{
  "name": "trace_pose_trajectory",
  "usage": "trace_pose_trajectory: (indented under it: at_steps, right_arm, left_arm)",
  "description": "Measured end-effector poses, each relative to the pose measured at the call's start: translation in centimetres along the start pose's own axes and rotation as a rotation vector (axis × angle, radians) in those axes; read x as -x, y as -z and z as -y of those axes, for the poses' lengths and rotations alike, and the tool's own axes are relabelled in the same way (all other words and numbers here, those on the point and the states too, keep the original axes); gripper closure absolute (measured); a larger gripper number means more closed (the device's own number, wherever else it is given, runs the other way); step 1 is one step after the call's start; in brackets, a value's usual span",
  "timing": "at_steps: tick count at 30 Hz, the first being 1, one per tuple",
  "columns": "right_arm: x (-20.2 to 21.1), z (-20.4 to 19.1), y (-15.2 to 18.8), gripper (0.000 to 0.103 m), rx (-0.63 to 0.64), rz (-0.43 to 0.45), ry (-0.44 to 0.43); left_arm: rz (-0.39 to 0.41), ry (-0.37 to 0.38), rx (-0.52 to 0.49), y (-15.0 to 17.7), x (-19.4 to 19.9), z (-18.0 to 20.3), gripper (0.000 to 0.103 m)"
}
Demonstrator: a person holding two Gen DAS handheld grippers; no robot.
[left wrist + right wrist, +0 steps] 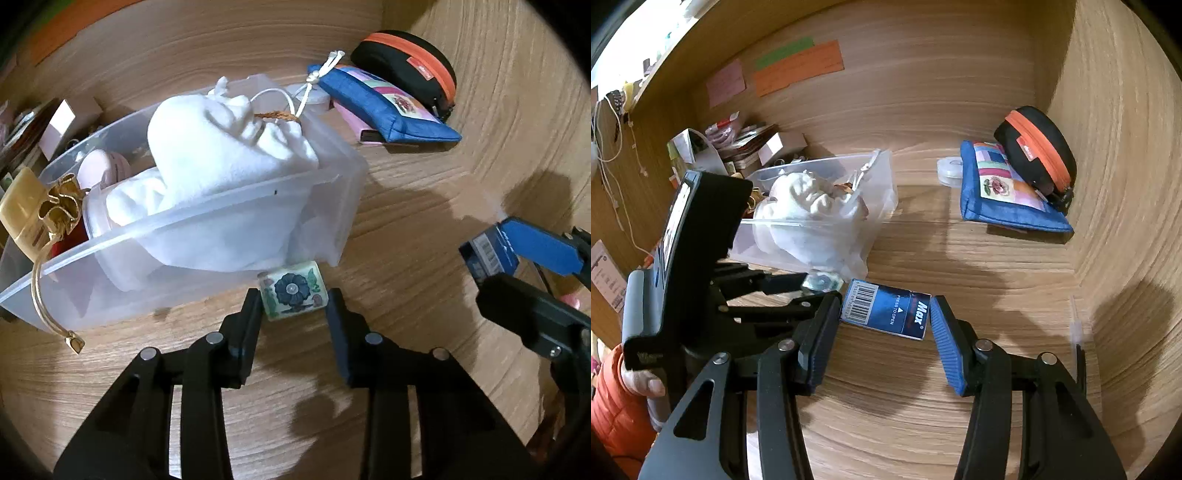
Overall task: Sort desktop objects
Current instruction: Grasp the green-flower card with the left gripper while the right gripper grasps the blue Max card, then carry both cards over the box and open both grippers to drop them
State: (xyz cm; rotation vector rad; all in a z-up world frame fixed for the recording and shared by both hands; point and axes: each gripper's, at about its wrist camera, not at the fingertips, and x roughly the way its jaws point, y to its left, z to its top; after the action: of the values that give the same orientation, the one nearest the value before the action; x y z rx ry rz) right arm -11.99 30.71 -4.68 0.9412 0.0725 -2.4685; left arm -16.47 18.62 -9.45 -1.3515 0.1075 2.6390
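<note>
While the left gripper clasps a small flower-printed tile between its fingers, right at the near wall of the clear bin, the right gripper stands spread around a blue Max box lying flat on the wooden desk. Its left finger touches the barcode end; the right one sits just beside the other end, so the box is not pinched. The bin holds a white drawstring bag and a gold pouch. Farther back, well apart from both tools, a blue pouch lies with a black, orange-zipped case resting on it.
</note>
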Motion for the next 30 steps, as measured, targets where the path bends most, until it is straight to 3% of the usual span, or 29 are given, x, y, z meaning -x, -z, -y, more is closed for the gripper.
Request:
trace_pose_trajectory:
  at_steps: [5, 12, 30]
  right_arm:
    - [-0.3, -0.8, -0.4, 0.056, 0.008, -0.005, 0.001]
    - [-0.6, -2.4, -1.4, 0.056, 0.03, -0.005, -0.005]
    - [-1.9, -8.1, -3.4, 0.056, 0.086, 0.016, -0.087]
  left_arm:
    - [-0.006, 0.066, 0.02, 0.6, 0.8, -1.4, 0.069]
    - [0.033, 0.095, 0.051, 2.9, 3.7, -3.0, 0.069]
    - [0.152, 0.043, 0.213, 5.9, 11.3, -12.2, 0.069]
